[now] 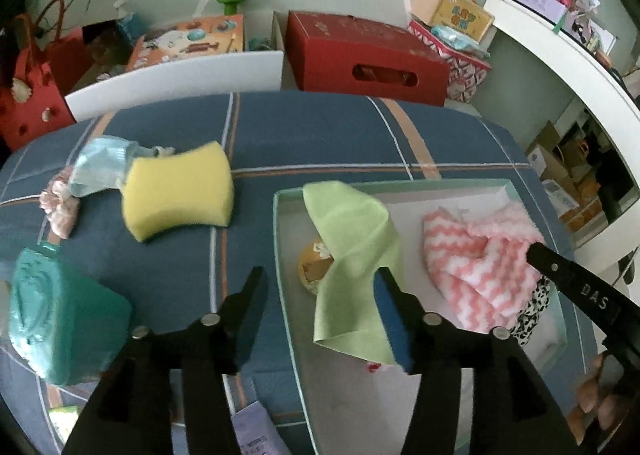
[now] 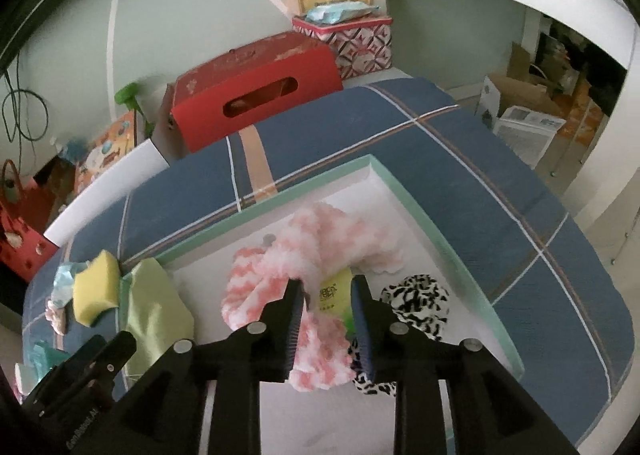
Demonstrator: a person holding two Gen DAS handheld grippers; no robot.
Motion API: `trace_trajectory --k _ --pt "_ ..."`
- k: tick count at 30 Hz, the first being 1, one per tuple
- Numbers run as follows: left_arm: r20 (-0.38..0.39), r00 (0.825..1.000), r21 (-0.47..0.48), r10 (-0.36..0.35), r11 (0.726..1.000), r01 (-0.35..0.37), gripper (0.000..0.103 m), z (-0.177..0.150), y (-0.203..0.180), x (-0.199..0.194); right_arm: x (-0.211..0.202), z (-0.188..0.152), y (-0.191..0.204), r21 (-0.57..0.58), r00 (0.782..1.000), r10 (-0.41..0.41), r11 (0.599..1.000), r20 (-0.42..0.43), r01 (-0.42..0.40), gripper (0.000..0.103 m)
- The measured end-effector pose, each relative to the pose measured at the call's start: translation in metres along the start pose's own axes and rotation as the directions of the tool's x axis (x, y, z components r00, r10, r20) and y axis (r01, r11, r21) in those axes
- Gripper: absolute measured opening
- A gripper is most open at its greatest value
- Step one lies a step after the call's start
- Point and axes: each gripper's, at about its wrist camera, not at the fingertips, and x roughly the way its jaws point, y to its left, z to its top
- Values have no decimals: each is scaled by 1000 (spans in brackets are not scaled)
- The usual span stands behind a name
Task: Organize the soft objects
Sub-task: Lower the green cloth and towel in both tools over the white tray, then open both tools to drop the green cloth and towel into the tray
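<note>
Left gripper point(image 1: 320, 307): jaws apart, nothing pressed between them; the left finger hangs over the blue plaid cover, the right finger overlaps the green cloth at the tray's left wall.
Right gripper point(image 2: 329, 315): jaws partly apart over the tray; the pink-and-white cloth bulges up between them, and I cannot tell whether the pads press it.
Tray point(image 1: 280, 255): shallow, white inside with a pale green rim, lying on the plaid cover point(image 1: 312, 135).
Green cloth point(image 1: 352, 251): draped over the tray's left wall, partly covering a small brown thing inside.
Pink-and-white cloth point(image 2: 264, 287): crumpled in the middle of the tray.
Spotted cloth point(image 2: 420, 303): black and white, in the tray just beside the pink one.
Sponge point(image 1: 178, 191): yellow, on the cover left of the tray, apart from it.
Teal pack point(image 1: 60, 315): near the cover's left edge.
</note>
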Motion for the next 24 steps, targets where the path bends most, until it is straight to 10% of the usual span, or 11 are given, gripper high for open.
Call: trace_trajectory --k 10,14,20,24 --pt "-4 1000 -16 6 1000 -6 63 1 8 -16 -16 -1 7 -36 1000 -10 999 5 10 55" --pt "-10 1000 -24 3 1000 -3 85 0 11 -15 -13 -3 12 -62 1000 -13 998 -13 12 72" --pt "17 1000 -40 10 999 -9 90 0 13 -16 -8 -6 13 -66 999 -39 997 -25 37 102" --pt "37 999 -68 19 998 -16 98 0 20 -17 -9 -6 10 -58 997 -74 996 -11 74 103"
